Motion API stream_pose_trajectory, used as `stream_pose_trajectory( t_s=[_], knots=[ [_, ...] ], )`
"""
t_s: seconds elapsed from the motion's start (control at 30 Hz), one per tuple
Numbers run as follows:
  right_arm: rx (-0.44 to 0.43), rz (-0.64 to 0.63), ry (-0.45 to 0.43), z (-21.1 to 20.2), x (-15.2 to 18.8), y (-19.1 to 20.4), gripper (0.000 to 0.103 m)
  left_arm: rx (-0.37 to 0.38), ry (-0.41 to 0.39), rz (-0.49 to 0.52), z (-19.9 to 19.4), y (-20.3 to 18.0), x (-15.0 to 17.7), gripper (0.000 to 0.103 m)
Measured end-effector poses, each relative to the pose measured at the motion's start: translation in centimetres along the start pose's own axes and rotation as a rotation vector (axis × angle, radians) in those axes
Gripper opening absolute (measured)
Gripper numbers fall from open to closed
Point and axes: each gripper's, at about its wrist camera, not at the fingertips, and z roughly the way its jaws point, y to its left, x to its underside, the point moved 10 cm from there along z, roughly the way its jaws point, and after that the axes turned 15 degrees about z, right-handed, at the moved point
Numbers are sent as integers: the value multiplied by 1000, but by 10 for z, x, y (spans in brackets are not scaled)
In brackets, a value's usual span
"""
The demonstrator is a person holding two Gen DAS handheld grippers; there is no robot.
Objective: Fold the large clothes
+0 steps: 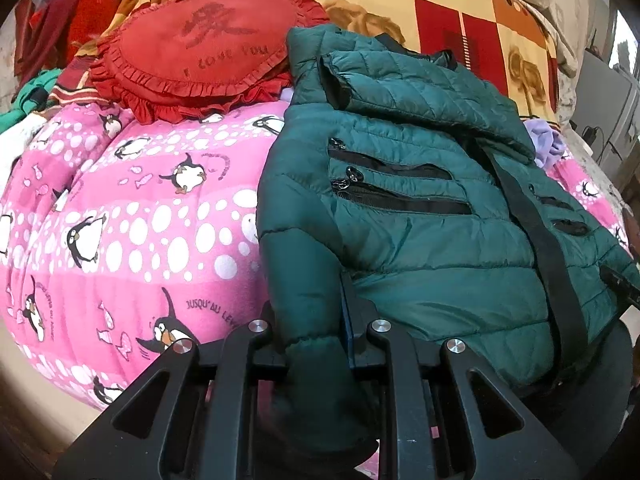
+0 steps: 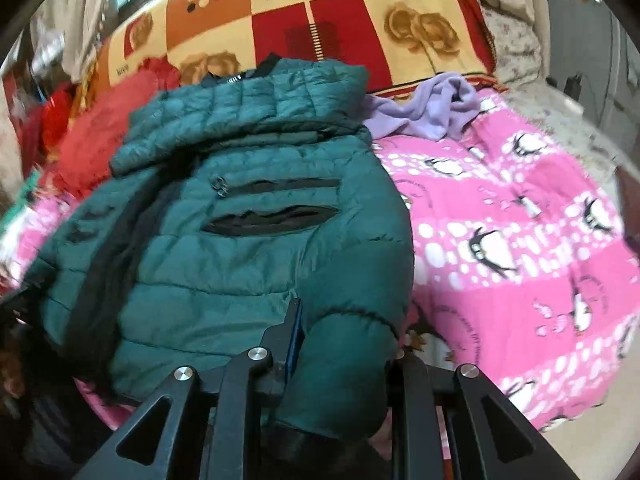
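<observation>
Black linkage arms fill the foreground of both wrist views, and between each pair of fingers sits a padded cuff: our left gripper (image 1: 316,344) is closed on the jacket's left sleeve (image 1: 304,280), our right gripper (image 2: 340,344) on its right sleeve (image 2: 352,344). Each pair of jaws stands only as far apart as the bunched padding it clamps. The green puffer jacket (image 1: 432,216) lies front-up on the pink penguin blanket (image 1: 132,232), collar toward the red cushion (image 1: 200,44). We judge the sleeve fold is in hand: lift both cuffs evenly, carry them inward across the chest, and keep the padding from slipping.
</observation>
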Motion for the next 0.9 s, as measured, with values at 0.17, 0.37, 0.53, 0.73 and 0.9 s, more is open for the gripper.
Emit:
stream_pose_trajectory(
  t_s=[0.17,0.37,0.53,0.73,0.9],
  knots=[
    [80,-54,-9,2,0,0,26,3,-2,-4,0,0,0,17],
    [68,-41,4,3,1,-4,27,4,-2,-5,0,-1,0,17],
    [63,-45,11,4,2,-4,29,0,-1,-1,0,0,0,18],
    [53,-32,16,5,2,-5,31,-3,-1,-3,1,0,1,19],
    [43,-30,10,5,2,-6,31,7,-6,-16,0,0,1,19]
  ],
)
